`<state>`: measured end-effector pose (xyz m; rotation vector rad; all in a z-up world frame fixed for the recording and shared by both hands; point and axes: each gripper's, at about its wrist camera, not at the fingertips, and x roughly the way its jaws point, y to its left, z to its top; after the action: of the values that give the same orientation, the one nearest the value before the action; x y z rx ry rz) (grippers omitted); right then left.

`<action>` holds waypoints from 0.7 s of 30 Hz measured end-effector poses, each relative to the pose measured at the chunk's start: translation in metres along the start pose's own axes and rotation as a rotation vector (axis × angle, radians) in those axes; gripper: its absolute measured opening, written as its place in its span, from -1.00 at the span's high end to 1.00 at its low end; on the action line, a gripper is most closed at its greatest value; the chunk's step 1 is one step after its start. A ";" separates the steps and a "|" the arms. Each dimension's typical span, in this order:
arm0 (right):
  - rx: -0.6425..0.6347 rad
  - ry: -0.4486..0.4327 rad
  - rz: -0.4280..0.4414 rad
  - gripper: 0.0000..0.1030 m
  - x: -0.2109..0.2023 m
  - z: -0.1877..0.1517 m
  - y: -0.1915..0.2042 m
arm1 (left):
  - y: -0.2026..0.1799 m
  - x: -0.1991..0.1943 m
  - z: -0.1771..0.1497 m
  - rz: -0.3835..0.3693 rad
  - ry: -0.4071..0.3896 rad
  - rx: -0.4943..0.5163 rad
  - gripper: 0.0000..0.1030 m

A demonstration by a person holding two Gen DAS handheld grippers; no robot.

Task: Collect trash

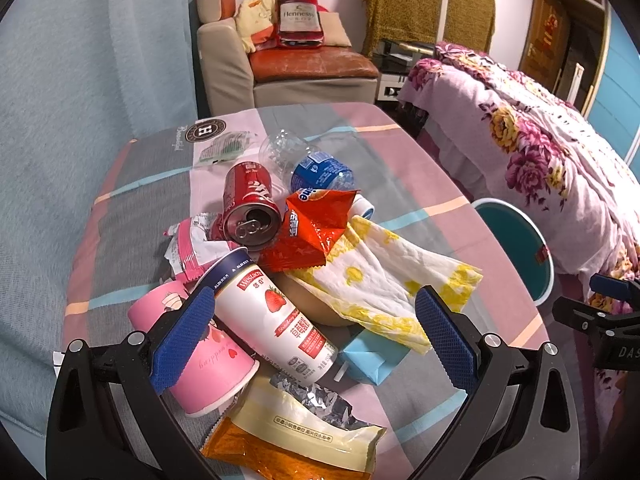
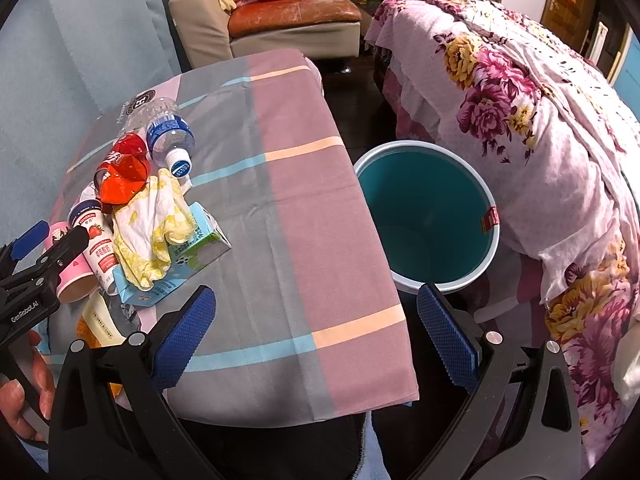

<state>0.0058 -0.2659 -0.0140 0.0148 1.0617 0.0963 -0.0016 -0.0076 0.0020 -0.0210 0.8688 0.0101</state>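
A pile of trash lies on the table point(image 1: 400, 168): a white strawberry yogurt bottle point(image 1: 276, 320), a pink paper cup point(image 1: 200, 360), a red cola can point(image 1: 250, 204), an orange-red snack wrapper point(image 1: 316, 232), a clear water bottle point(image 1: 316, 168), a yellow-white napkin point(image 1: 384, 280), a blue-green carton point(image 1: 376, 356) and a yellow packet point(image 1: 304, 436). My left gripper point(image 1: 316, 336) is open, low over the yogurt bottle, jaws either side of it. My right gripper point(image 2: 316, 336) is open and empty over the table's front right edge. The teal bin point(image 2: 428, 216) stands on the floor right of the table.
A bed with a floral cover point(image 2: 540, 140) runs along the right, close behind the bin. A beige and orange armchair point(image 1: 304, 64) stands beyond the table. A blue curtain point(image 1: 80, 100) hangs on the left. The right half of the tablecloth point(image 2: 304, 200) is bare.
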 end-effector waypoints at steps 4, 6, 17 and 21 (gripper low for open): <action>-0.002 0.003 -0.003 -0.88 0.002 -0.001 0.000 | 0.000 0.000 0.000 -0.001 0.001 -0.001 -0.94; -0.005 0.006 -0.005 -0.88 0.003 -0.001 0.000 | 0.000 0.000 0.000 -0.002 0.001 -0.001 -0.94; -0.040 0.017 -0.014 -0.88 0.004 0.005 0.013 | -0.002 0.005 -0.008 -0.014 0.015 -0.029 -0.94; -0.059 0.018 -0.021 -0.88 0.002 0.008 0.021 | 0.006 0.005 -0.007 -0.016 0.011 -0.039 -0.94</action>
<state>0.0127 -0.2442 -0.0106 -0.0508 1.0767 0.1090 -0.0038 -0.0017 -0.0069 -0.0649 0.8792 0.0123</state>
